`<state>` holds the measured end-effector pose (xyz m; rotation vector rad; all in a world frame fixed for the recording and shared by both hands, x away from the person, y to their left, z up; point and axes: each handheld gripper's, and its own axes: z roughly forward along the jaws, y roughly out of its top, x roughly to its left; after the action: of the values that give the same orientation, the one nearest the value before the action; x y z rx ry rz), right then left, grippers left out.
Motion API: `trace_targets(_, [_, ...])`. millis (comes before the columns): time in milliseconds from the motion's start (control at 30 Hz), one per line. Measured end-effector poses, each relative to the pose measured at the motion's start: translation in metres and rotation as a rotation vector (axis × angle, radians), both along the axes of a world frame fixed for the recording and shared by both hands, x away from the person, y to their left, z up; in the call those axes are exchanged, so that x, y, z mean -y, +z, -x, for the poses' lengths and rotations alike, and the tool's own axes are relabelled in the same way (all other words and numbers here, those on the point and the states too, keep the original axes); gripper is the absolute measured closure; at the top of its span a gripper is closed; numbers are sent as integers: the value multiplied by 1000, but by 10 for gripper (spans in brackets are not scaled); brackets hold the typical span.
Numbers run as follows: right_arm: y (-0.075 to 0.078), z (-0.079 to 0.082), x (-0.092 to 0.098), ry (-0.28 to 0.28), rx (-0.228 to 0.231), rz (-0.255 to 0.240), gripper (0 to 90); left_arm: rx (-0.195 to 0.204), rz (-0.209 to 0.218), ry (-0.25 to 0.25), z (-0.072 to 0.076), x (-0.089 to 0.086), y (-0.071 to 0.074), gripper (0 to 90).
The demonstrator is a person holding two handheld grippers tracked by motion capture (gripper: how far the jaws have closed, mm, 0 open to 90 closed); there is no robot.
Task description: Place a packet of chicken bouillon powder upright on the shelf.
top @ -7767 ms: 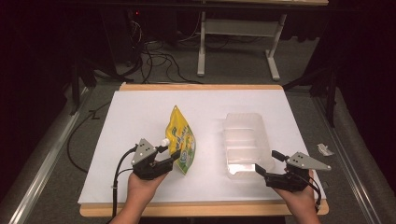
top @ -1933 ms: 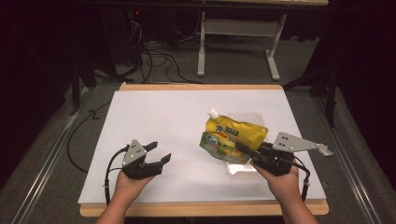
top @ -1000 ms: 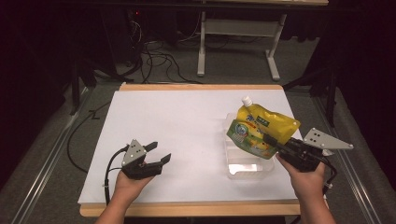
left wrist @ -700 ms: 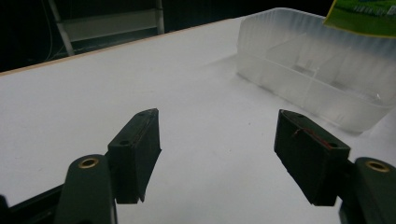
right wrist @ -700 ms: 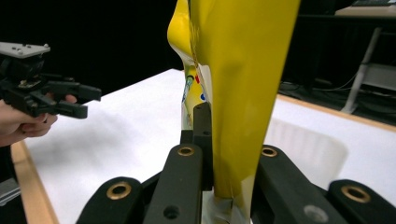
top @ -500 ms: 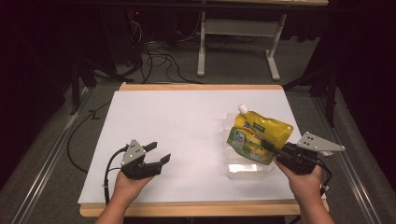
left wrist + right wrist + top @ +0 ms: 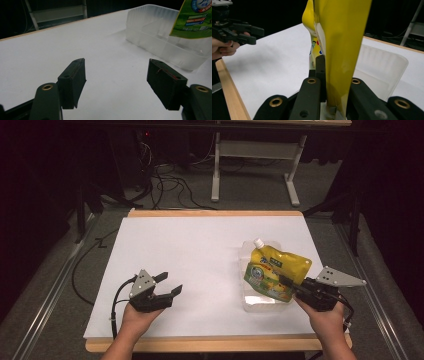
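Yellow pouch (image 7: 278, 271) clenched in right gripper (image 7: 296, 288) jaws — above clear container (image 7: 260, 301), left gripper (image 7: 167, 285) jaws released — low over table (image 7: 200, 250).

Yellow pouch (image 7: 339, 45) cut off at top edge above the pads; far jaw hidden behind it; clear bin (image 7: 160, 32) cropped at right, label print unreadable.

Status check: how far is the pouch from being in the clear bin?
Done: the right claw is shut on the yellow pouch and has it lifted over the clear bin. In hand: the pouch hangs tilted above the bin, its spout pointing away from the person; in the left gripper view its lower edge sits above the bin wall. Left: lower it in and release. The left claw waits open and empty on the table.
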<state>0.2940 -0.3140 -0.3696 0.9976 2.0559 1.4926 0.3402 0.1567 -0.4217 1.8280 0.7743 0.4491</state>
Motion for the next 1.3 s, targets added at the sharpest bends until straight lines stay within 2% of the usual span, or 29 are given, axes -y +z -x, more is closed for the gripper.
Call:
trace_targets(133, [4,4,-2,18,11,-3,873,-1,3,3,0,-1,0,318])
trace_targets(233, [4,4,-3,20,2,6,873,-3,3,5,0,-1,0,318])
trace_targets(267, [1,4,-3,12,-6,20,873,-4,5,6,-1,-1,0,317])
trace_targets(433, [-7,3,-1,2,-30,10,872,-5,3,6,-1,0,-1,317])
trace_targets(900, [-24,-6,-4,-15,-82,33,867,-8,-2,1,-1,1,-1,317])
trace_targets(1067, [-30,-8,-2,-16,-94,26,856,-11,-3,-4,-1,1,-2,316])
trace_targets(1300, [-39,-10,6,-26,-115,-21,841,-12,-2,-12,-1,3,-2,317])
